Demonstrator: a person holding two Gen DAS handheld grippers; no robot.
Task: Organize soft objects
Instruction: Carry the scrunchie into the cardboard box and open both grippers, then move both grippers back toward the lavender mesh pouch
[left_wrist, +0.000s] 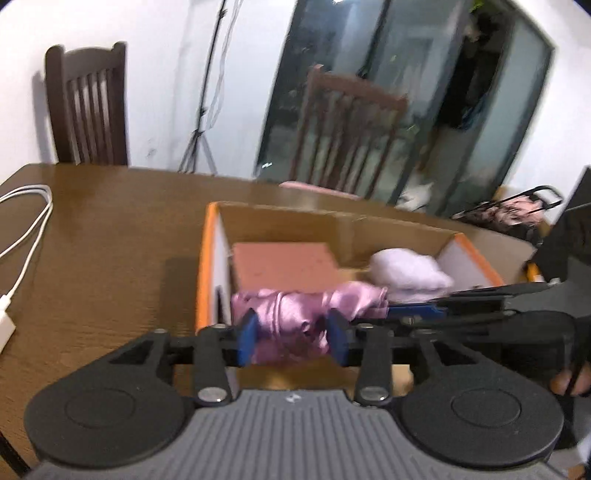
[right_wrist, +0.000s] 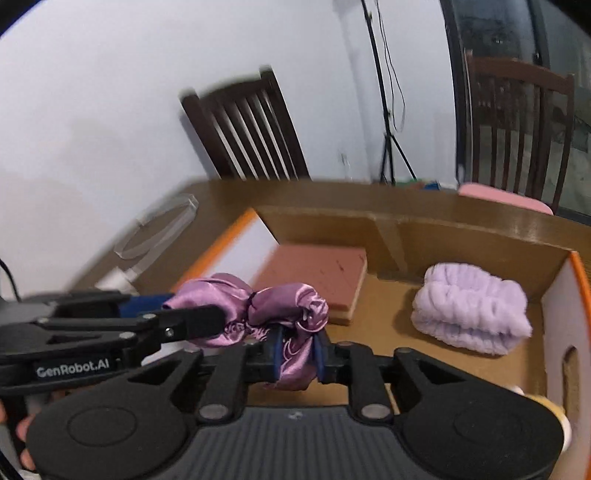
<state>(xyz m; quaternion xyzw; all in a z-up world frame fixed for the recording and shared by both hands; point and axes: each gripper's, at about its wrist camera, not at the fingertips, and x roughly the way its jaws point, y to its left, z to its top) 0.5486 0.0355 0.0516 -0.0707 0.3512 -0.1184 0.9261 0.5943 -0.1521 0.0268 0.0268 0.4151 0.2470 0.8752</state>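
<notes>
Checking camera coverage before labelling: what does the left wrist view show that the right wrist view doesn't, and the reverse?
Only the left wrist view shows the white cable on the table. Only the right wrist view shows a clear round lid. Both show the cardboard box, the pink satin cloth between both grippers, the lilac fluffy towel and a pinkish block.

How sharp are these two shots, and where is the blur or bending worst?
Left wrist view: fisheye bends the table edge; the far chair and glass door smear, while the satin cloth stays fairly crisp. Right wrist view: the background chair streaks, the box rim curves, and the lilac headband is only slightly soft.
</notes>
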